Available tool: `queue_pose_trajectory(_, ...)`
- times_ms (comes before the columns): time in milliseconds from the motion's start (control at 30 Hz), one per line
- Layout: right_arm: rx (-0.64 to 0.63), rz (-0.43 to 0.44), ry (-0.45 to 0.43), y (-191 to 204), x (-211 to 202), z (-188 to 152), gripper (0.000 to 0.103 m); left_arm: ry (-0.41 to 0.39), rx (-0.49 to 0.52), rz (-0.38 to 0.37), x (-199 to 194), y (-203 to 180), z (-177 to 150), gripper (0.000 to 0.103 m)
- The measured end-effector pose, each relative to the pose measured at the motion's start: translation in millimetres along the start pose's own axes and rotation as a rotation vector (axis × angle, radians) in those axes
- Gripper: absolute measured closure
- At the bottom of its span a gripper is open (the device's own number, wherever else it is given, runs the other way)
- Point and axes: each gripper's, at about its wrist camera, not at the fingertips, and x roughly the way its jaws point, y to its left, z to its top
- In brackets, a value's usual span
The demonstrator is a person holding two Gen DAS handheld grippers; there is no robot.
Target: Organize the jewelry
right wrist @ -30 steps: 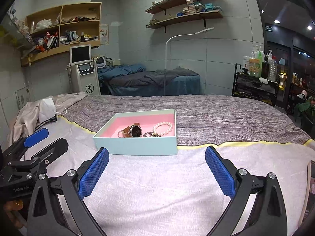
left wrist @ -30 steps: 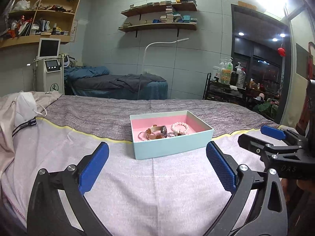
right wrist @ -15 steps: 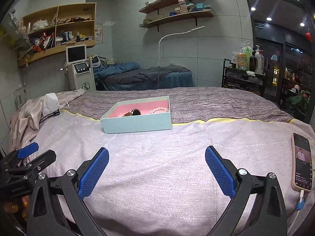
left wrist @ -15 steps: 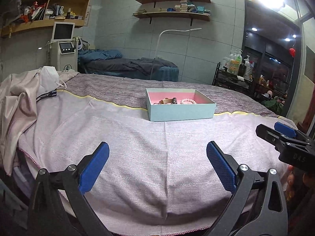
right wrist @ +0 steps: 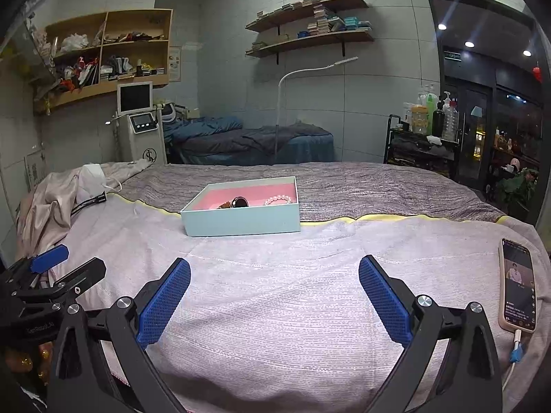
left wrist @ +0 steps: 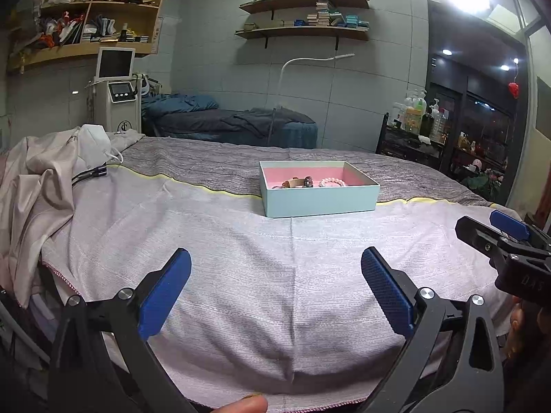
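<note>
I'm holding both grippers, left (left wrist: 275, 287) and right (right wrist: 273, 290), spread and empty; centre frame, the pale-blue cardboard box (left wrist: 320, 201) is cradling a pearl bead bracelet (left wrist: 331, 182), probably slippery — pinching across its strand.

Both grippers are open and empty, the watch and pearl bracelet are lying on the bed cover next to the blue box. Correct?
Not quite. The watch and pearl bracelet lie inside the blue box, on its pink lining, as the right wrist view shows. The left gripper and right gripper are indeed open and empty.
</note>
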Motion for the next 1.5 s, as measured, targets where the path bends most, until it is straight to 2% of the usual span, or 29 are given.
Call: queue_pose_trajectory(1500,-0.011,0.005,-0.001,5.3,-2.6,0.9,0.007,-0.003,0.011,0.016,-2.1,-2.6,1.3,0.006)
